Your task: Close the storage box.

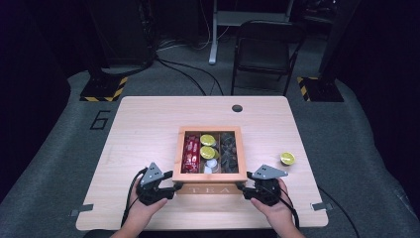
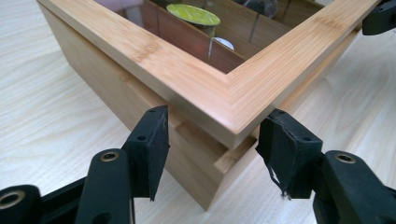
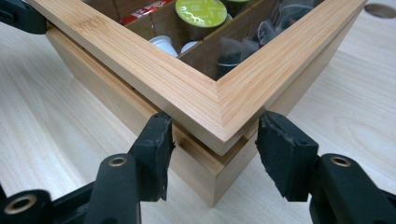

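Tea box (image 1: 210, 176): capsules (image 1: 207, 140), packets (image 1: 190, 153)

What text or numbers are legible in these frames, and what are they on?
"TEA": on the near front face of the wooden box, in the high view.
"6": a dark numeral on the grey floor mat left of the table.
Red packets in the box's left compartment carry print, too small and blurred to read.
Green capsule lids: markings are faint, unreadable.
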`<act>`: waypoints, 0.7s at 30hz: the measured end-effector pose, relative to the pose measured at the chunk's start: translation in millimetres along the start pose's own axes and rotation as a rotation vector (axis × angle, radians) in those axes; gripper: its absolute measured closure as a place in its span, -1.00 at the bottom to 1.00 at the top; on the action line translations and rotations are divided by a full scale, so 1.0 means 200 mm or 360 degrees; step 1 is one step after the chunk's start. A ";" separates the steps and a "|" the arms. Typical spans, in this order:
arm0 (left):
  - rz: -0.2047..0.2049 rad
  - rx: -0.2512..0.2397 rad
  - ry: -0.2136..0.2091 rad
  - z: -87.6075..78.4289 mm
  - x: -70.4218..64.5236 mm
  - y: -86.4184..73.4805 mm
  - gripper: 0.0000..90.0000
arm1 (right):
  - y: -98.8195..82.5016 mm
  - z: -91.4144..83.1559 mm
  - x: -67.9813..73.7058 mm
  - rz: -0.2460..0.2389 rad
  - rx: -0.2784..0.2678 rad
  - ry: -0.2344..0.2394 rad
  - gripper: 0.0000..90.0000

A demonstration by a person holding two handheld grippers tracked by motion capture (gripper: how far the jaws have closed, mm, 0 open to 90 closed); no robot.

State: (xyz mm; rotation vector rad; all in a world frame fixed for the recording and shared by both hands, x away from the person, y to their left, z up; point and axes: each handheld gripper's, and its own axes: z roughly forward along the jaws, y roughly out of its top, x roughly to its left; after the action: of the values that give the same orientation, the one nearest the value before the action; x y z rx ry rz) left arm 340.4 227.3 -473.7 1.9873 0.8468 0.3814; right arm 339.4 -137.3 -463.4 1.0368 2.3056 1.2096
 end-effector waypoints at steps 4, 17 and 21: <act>0.0010 0.0041 -0.0012 0.02 -0.01 0.00 -0.18 | -0.01 0.01 0.00 -0.0002 0.0048 0.0000 -0.04; -0.0047 0.0025 -0.0012 -0.01 0.00 -0.02 -0.37 | -0.01 -0.03 0.01 -0.0005 0.0021 -0.0016 -0.28; -0.0070 -0.0008 -0.0018 -0.05 0.02 -0.03 -0.37 | -0.02 -0.04 -0.01 -0.0005 -0.0015 -0.0019 -0.29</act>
State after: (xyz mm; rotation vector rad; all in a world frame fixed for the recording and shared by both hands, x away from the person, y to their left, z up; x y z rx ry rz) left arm 334.6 238.2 -472.6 1.9610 0.8801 0.3466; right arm 334.2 -144.8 -460.7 1.0339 2.2896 1.2082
